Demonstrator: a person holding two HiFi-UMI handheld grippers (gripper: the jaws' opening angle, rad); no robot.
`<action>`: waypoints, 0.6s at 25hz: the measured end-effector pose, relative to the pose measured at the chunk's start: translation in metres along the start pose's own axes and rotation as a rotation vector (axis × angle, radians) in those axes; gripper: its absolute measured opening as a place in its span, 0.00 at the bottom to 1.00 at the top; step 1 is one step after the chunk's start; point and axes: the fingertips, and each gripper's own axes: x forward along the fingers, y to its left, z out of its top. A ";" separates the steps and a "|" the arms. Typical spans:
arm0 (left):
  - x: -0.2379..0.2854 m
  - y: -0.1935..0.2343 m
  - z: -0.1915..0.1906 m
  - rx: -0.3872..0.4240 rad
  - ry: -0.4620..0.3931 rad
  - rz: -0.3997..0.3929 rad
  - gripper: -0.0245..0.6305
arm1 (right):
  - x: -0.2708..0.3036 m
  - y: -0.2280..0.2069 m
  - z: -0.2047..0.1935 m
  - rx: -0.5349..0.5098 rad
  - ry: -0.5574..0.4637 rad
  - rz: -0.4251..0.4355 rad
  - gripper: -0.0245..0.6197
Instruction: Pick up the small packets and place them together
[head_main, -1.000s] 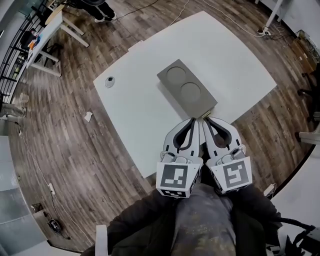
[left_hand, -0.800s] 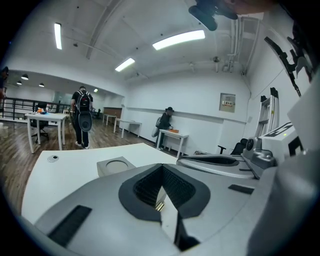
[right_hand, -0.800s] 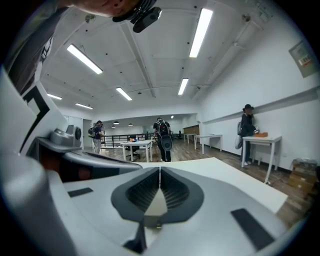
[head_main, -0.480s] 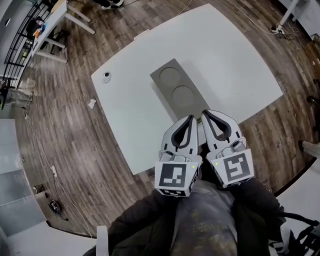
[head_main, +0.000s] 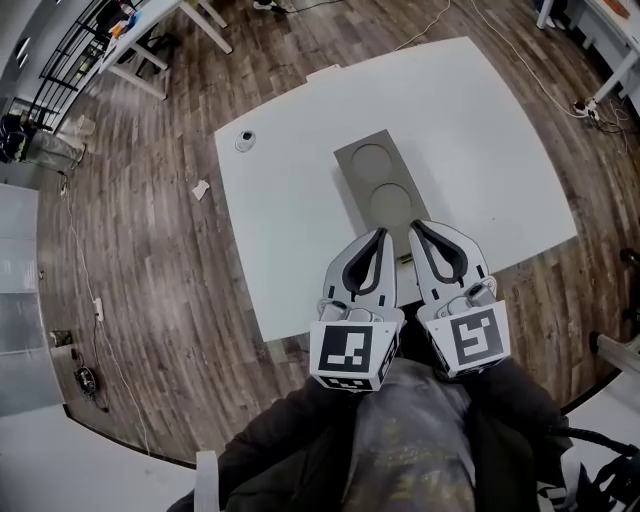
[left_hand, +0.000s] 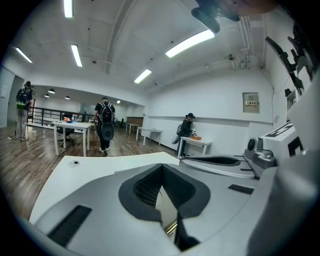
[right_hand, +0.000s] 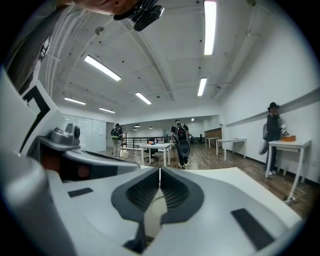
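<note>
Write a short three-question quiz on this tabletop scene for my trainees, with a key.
1. True or false: the grey tray lies on the white table.
2. The left gripper has its jaws: A) wide apart; B) together, with nothing between them; C) clamped on a cup.
3. How many round recesses does the tray have?

Key: 1 true; 2 B; 3 two.
</note>
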 end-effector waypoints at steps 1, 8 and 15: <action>0.000 0.001 0.001 -0.001 -0.004 0.001 0.04 | 0.001 0.001 0.002 -0.005 0.000 0.000 0.05; -0.004 0.005 0.019 0.011 -0.038 -0.003 0.04 | 0.004 0.009 0.017 -0.030 -0.027 0.012 0.05; -0.008 0.004 0.008 0.007 -0.036 -0.009 0.04 | 0.002 0.013 0.006 -0.024 -0.022 0.007 0.05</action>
